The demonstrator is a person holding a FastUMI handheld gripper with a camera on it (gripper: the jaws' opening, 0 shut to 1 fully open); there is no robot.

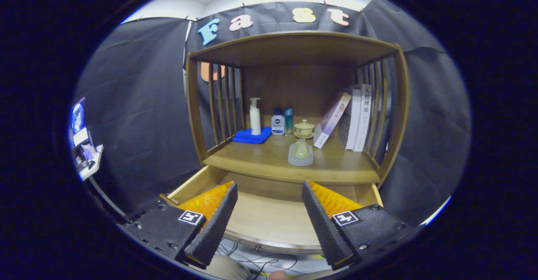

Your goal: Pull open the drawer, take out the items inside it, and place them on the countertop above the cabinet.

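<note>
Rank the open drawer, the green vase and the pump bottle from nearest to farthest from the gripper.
1. Drawer: pulled open, under the open gripper.
2. Green vase: on the countertop, just ahead.
3. Pump bottle: farther back left, on the blue cloth.

Camera rides claw (pixel 269 196), facing forward, slightly down, close above open drawer (pixel 269 219), toward cabinet (pixel 294 103).

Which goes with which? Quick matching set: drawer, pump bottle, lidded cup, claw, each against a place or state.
1. drawer
2. pump bottle
3. lidded cup
4. claw

a. stands on the blue cloth
b. open, nothing between its fingers
c. pulled open, bare bottom showing
d. beside the leaning book

Pairs: 1-c, 2-a, 3-d, 4-b
</note>
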